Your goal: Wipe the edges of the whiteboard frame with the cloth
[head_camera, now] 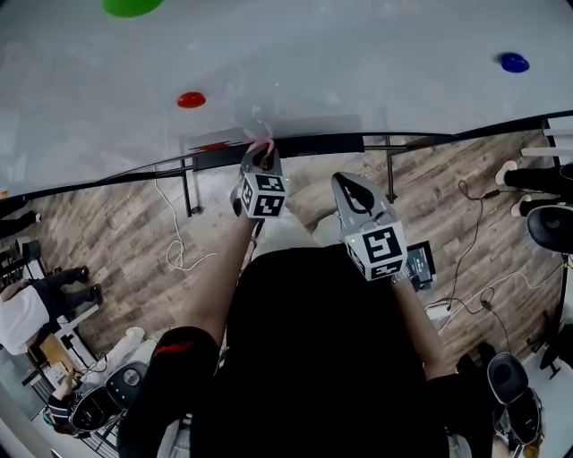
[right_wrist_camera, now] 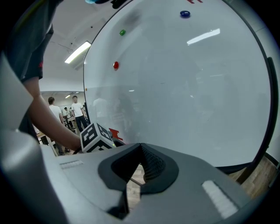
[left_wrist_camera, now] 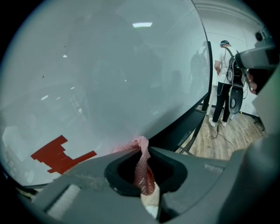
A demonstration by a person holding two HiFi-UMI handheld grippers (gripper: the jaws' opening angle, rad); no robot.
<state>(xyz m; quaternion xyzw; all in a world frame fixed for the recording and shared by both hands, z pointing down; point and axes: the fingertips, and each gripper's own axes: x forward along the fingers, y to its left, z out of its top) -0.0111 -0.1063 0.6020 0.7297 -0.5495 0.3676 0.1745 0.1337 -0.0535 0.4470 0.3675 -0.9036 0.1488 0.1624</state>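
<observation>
Count: two grippers, one cloth, three round magnets, one red patch.

The left gripper is clenched on one pink mesh cloth. The strip passes up between the closed jaws, and its free end lies against the white glossy whiteboard, just beside the black frame along the bottom edge.

The right gripper has its jaw tips pressed together with nothing between them. In the head view it sits at 4 o'clock from the left gripper, apart from the board.

From the left gripper in the head view, the red magnet lies at 11 o'clock, the green magnet at 11 o'clock and farther out, and the blue magnet at 2 o'clock.

The stepped red patch lies on the board face at 9 o'clock from the cloth.
</observation>
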